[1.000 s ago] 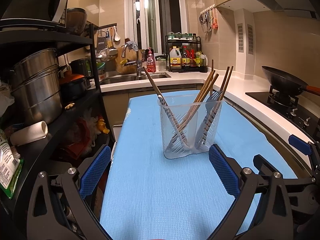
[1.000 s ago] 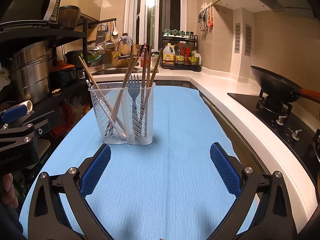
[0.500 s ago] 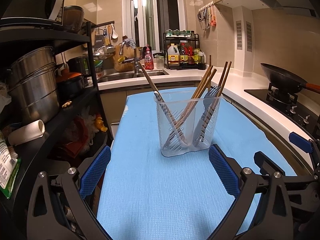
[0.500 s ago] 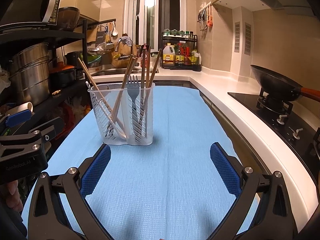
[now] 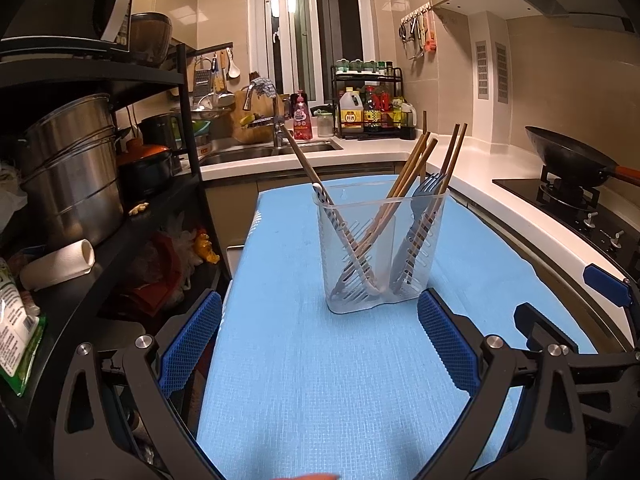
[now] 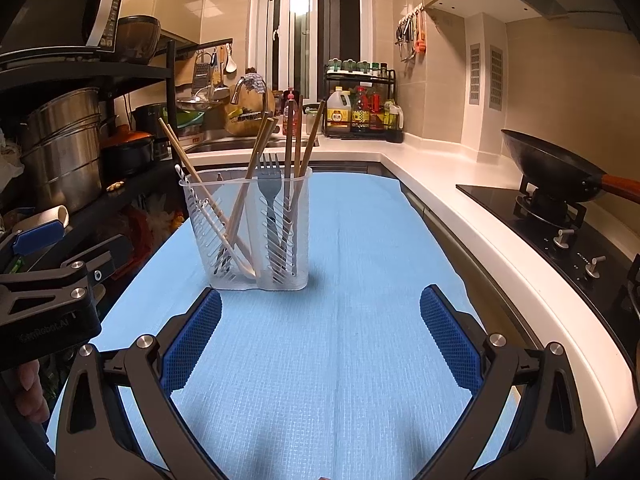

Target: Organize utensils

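A clear plastic utensil holder (image 5: 380, 256) (image 6: 252, 232) stands upright on the blue mat (image 5: 320, 380) (image 6: 360, 340). Inside lean several wooden chopsticks (image 5: 412, 164) (image 6: 292, 148), a grey fork (image 5: 426, 194) (image 6: 269, 184) and a white spoon handle (image 5: 326, 200). My left gripper (image 5: 318, 340) is open, just short of the holder, with nothing between its blue pads. My right gripper (image 6: 318, 338) is open too, to the right of the holder and empty. The left gripper's body (image 6: 48, 304) shows at the right wrist view's left edge, with a hand under it.
A black shelf rack (image 5: 100, 208) with steel pots (image 5: 68, 176) stands left of the mat. A wok (image 5: 568, 160) sits on the gas stove at right. The sink (image 5: 256, 152) and a condiment rack (image 5: 372, 112) are behind. White counter (image 6: 460, 208) borders the mat's right side.
Both grippers have pulled back slightly and stayed open; in the left wrist view the holder has shifted a little left of where it was.
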Demonstrator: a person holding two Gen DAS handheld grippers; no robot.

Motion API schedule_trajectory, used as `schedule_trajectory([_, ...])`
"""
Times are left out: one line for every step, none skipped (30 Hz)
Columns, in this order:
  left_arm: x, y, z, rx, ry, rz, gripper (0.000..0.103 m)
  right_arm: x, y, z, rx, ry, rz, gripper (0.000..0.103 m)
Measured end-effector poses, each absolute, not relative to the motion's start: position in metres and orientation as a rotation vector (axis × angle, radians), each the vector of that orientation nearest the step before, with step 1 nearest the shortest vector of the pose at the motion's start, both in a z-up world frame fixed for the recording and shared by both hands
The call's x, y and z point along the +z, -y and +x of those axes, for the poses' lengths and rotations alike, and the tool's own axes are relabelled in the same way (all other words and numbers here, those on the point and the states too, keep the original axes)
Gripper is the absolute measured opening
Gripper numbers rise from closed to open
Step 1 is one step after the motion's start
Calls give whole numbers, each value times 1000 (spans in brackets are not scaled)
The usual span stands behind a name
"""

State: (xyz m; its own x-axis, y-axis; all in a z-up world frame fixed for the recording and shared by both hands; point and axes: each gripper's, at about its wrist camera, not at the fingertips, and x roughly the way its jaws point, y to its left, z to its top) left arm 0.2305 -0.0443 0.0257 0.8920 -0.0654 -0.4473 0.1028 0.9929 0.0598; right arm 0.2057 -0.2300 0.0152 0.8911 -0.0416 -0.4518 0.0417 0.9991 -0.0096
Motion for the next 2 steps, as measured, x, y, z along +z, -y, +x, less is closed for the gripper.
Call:
schedule_trajectory([26,44,230,-89,-464,81,95,15,230,206,-43,-471,1,98])
schedule_trajectory([26,43,230,-87,-467,80,95,15,230,205,-43,-472,2,98])
